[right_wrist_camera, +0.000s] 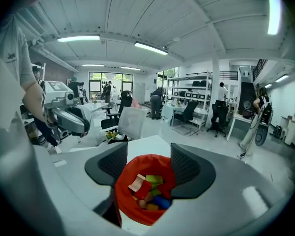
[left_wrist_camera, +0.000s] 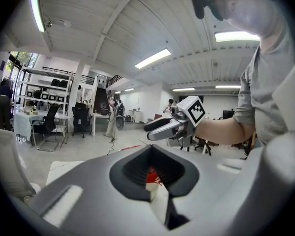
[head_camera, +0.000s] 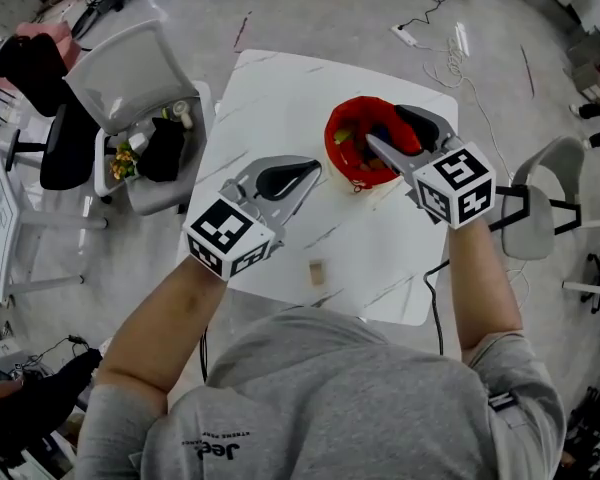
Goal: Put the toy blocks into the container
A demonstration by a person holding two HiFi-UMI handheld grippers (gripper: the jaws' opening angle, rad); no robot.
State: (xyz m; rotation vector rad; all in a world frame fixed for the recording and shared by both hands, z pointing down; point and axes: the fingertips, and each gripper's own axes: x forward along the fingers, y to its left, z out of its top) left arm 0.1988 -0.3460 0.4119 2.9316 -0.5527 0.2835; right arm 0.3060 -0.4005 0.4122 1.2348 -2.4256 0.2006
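**Right gripper** [right_wrist_camera: 146, 165]: jaws are standing spread and empty, hovering directly over the red container [right_wrist_camera: 125, 200]. The toy blocks [right_wrist_camera: 150, 191] are lying heaped inside it, below and between the jaws.

**Left gripper** [head_camera: 310, 171]: jaws are pressing together on nothing, hanging over the white table [head_camera: 270, 98]. The container is sitting ahead of its tips.

**Loose block** [head_camera: 316, 271]: lying on the table behind the left gripper, toward the person. Probably light, rigid and flat-faced. Pinching across two opposite sides at mid-height is looking soundest, though it may skid on the slick top.
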